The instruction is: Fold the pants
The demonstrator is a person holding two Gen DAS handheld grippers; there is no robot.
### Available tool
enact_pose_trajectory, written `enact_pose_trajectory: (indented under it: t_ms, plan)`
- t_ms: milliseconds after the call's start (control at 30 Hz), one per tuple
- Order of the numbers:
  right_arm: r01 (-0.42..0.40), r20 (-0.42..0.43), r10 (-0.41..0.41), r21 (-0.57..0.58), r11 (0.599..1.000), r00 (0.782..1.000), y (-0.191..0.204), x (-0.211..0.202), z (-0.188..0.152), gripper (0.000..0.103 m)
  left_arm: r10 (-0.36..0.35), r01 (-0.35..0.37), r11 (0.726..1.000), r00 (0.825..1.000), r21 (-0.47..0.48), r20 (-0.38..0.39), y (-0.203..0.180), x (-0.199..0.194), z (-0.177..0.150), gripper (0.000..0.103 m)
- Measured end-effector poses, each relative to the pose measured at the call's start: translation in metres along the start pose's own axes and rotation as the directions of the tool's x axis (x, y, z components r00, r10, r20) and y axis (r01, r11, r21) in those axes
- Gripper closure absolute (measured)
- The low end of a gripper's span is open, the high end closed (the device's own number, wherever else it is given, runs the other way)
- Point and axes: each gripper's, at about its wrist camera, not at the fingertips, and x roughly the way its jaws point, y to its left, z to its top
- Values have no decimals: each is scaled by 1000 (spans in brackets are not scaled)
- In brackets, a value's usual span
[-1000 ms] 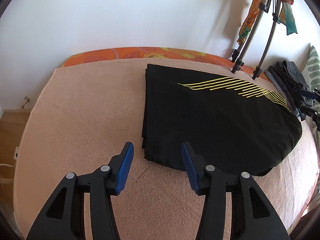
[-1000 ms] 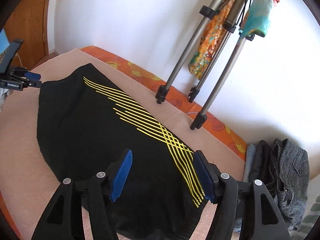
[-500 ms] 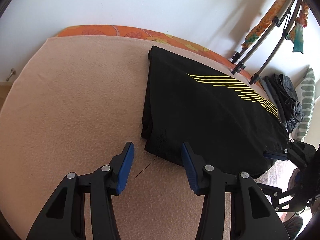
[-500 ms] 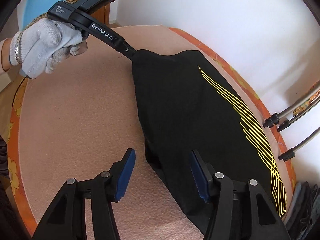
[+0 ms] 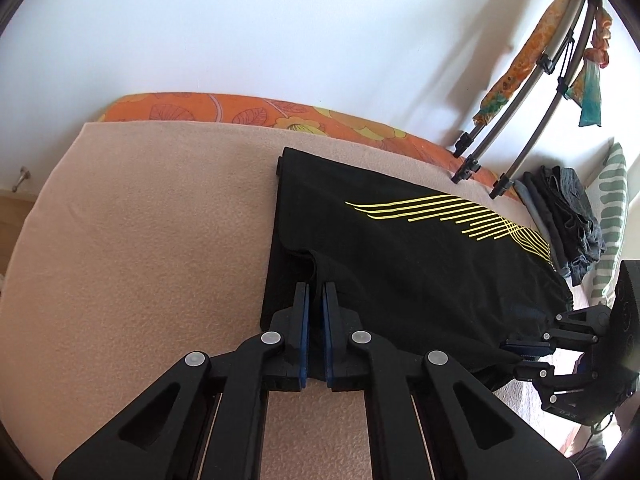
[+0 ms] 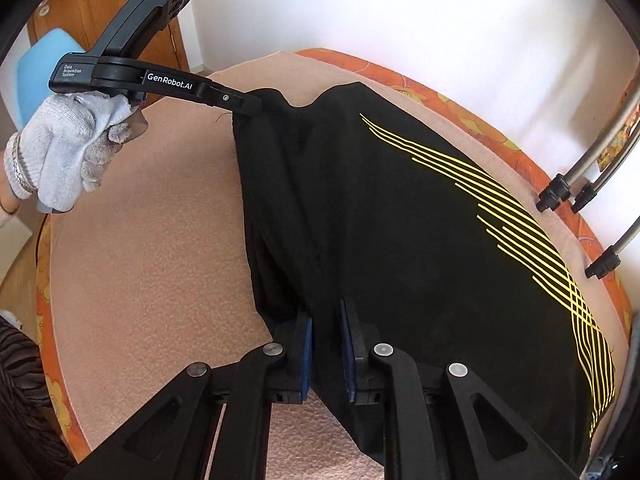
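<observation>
Black pants [image 5: 400, 264] with yellow stripes lie folded on a pink blanket [image 5: 140, 240]. My left gripper [image 5: 316, 286] is shut on their near left corner, and the cloth puckers up at the pinch. In the right wrist view that same left gripper [image 6: 256, 106], held by a white-gloved hand [image 6: 68, 148], grips the far corner of the pants [image 6: 400, 220]. My right gripper [image 6: 325, 312] is closing, and its blue pads press a bunch of black cloth at the near edge. From the left wrist view the right gripper [image 5: 516, 358] sits at the pants' right end.
Tripod legs [image 5: 500, 132] stand on the bed's far side by the white wall. A pile of dark clothes [image 5: 568, 216] and a striped pillow [image 5: 612, 200] lie at the right. An orange floral sheet [image 5: 240, 110] borders the blanket. A blue chair [image 6: 44, 60] stands beyond the bed.
Both grippers came down onto the near edge of the pants and went from wide open to pinching the cloth. The corner in the left gripper now lifts into a pucker.
</observation>
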Motion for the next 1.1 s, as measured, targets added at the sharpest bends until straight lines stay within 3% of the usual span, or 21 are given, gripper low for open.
enact_pose_trajectory:
  t_ms: [100,133,200,333,400,433,567,767,833,900,1000,1100]
  plan:
    - [6,-5,-6,-2,1000,1000,1,0,-1,90,27,-28,999,1000,24,1,-2,-3,2,99]
    - [-3,-11,3,-2,1000,1000,1,0,-2,77,44,-44,999,999,28,-4,-1,-3,2,99]
    - [-21,-5,21,-21,1000,1000,5,-3,-2,67,58,-57,998,998,21,-24,4,-2,0,98]
    - [-49,12,50,-62,997,999,16,-13,-1,67,52,-52,999,998,-13,-36,16,-6,-3,95]
    - [-55,20,57,-75,996,998,20,-15,5,67,60,-61,997,998,-41,-19,22,-13,-6,71]
    - [-55,22,57,-84,995,998,23,-15,8,67,57,-58,997,998,-53,-17,26,-15,-8,68]
    - [-58,41,63,-114,992,997,36,-10,23,67,60,-62,994,998,-93,-24,38,-19,-15,67]
    - [-80,45,89,-173,982,995,67,14,49,62,-49,38,980,997,-195,-52,52,-13,-26,67]
    - [-75,27,81,-187,980,996,74,25,53,62,-90,72,966,994,-248,-60,56,-8,-31,65]
    - [-66,17,70,-185,981,997,75,33,55,62,-127,102,948,990,-303,-66,59,-2,-35,54]
    - [-68,9,70,-153,986,997,69,41,56,62,-176,141,919,982,-368,-65,60,7,-39,53]
    - [-71,0,71,-129,989,997,63,46,54,62,-171,139,919,984,-369,-55,52,11,-39,53]
